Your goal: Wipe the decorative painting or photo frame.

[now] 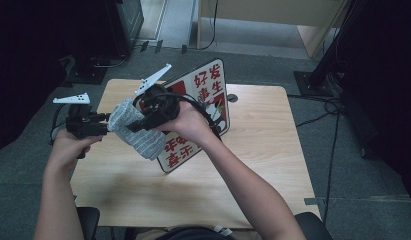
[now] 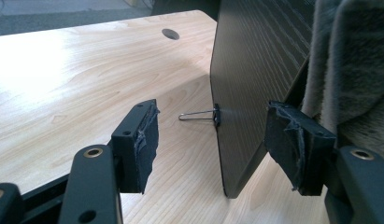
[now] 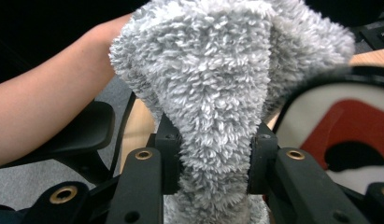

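Table [image 1: 253, 165]: light wood, grommet hole [image 1: 232, 98]; printed sign board [image 1: 205, 95] standing on edge, apparently clip-propped.

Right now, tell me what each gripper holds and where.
The right gripper pinches the grey fluffy cloth at a bunched fold. The left gripper is open, holding nothing, its fingers straddling the sign board's edge.

A light wooden table [image 1: 273, 150] stands on grey carpet floor [image 1: 353, 200], with a round cable hole [image 1: 232, 98] near its far edge at 12 o'clock. A pale wooden cabinet [image 1: 273, 12] sits at 1 o'clock, dark equipment stands [image 1: 320, 75] at 2 o'clock, and a black chair seat [image 3: 82, 135] is beside the table.
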Tool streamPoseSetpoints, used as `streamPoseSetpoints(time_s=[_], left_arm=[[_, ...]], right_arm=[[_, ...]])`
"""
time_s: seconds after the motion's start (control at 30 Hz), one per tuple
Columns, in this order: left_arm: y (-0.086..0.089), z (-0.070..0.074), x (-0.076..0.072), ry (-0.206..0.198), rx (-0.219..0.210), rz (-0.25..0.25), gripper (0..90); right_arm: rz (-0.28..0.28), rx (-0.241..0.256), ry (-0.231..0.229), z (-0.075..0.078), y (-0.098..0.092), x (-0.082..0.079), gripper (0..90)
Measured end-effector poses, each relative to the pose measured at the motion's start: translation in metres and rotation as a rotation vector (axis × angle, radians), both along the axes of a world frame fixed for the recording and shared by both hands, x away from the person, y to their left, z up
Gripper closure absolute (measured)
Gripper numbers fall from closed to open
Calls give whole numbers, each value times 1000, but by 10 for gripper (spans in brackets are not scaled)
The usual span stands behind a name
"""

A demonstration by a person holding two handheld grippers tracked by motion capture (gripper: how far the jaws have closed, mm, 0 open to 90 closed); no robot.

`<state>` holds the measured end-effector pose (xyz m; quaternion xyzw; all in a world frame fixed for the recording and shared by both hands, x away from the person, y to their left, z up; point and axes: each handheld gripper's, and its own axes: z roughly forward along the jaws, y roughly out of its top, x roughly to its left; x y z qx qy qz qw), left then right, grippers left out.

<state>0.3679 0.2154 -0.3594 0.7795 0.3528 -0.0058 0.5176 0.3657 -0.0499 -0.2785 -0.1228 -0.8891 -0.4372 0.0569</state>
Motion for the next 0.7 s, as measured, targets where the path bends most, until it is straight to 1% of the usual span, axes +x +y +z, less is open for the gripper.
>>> streamPoseSetpoints(time_s=[0.27, 0.37, 0.4, 0.57, 0.7], left_arm=[[0, 0, 0, -2, -1, 2, 359], [0, 0, 0, -3, -1, 1, 359], [0, 0, 0, -3, -2, 2, 359], [1, 1, -1, -2, -8, 2, 359], [1, 0, 0, -1, -4, -2, 359]], right_arm=[[-36, -1, 23, -6, -11, 4, 661], [-44, 1, 24, -9, -13, 4, 662], [-45, -2, 31, -10, -13, 5, 663], [-45, -9, 34, -15, -14, 5, 664], [-46, -17, 45, -20, -15, 5, 664]])
